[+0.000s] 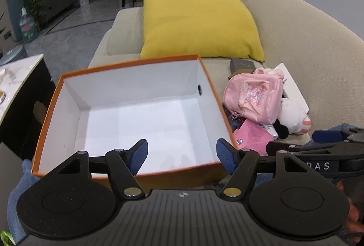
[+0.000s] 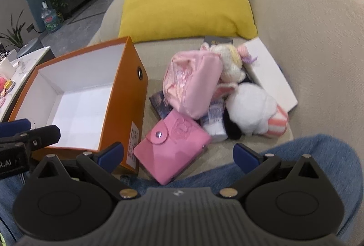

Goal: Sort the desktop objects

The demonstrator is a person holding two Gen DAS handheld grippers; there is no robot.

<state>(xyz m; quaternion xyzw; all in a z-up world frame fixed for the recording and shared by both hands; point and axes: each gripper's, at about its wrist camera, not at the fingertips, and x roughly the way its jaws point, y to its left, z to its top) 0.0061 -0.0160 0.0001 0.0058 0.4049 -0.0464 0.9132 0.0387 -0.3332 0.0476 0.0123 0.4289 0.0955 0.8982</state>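
An open orange cardboard box with a white interior (image 1: 136,114) sits on a beige fabric sofa (image 1: 307,45), its cavity holding nothing visible. The left gripper (image 1: 180,152) hovers over the near edge of the box, blue-padded fingers spread apart and gripping nothing. The right gripper (image 2: 178,156) hangs above the person's blue denim-clad leg (image 2: 307,155), fingers likewise apart and unloaded. Just beside the box's right wall lies a heap of items: a flat pink snap-button wallet (image 2: 170,148) nearest the gripper, a pink fabric pouch with a cartoon print (image 2: 193,84) behind it, a white plush toy with a black ear (image 2: 250,109) to the right, and a cream knitted doll (image 2: 229,59) further back. A white rectangular box (image 2: 268,73) lies along the heap's far right side. A yellow cushion (image 2: 186,0) rests behind the items against the sofa back.
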